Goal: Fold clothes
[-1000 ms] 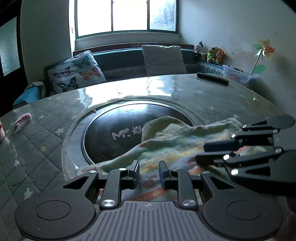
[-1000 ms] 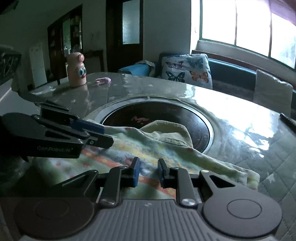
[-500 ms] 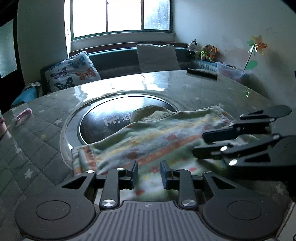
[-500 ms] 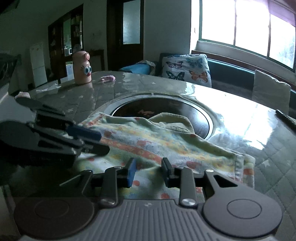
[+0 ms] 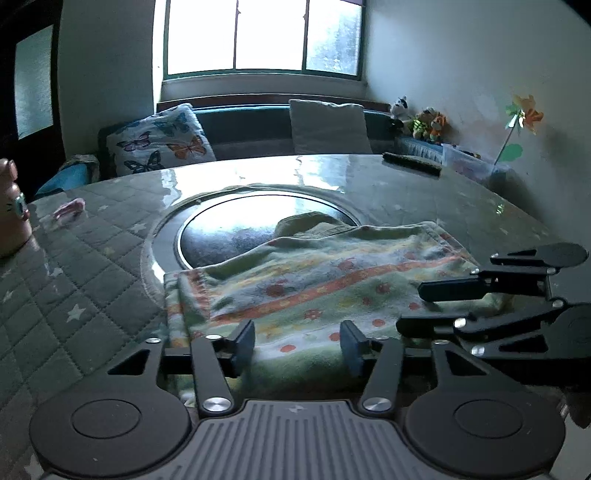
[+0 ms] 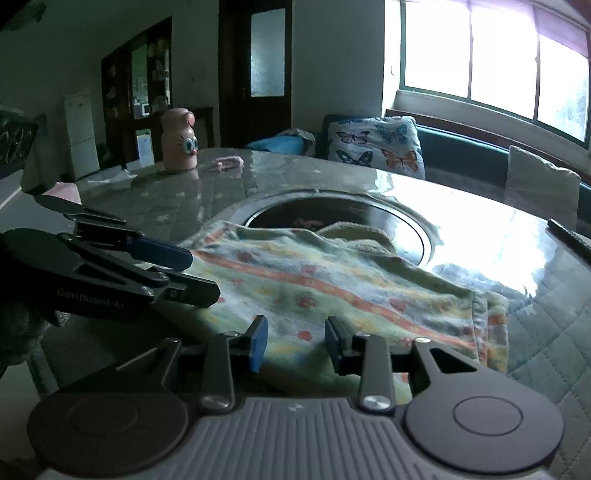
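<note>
Cloth (image 5: 332,280) flat, left claw (image 5: 297,341) open, right claw (image 6: 295,341) open

Daylight pours through a wide window (image 5: 262,35) with a green frame, set in pale walls (image 5: 461,66). Below it runs a dark teal bench seat (image 5: 243,127) carrying a butterfly cushion (image 5: 160,142) and a plain grey cushion (image 5: 328,125). Small stuffed toys (image 5: 424,122) sit in the corner near a paper pinwheel (image 5: 524,114). A dark door (image 6: 258,74) and a white fridge (image 6: 83,140) stand opposite.
</note>
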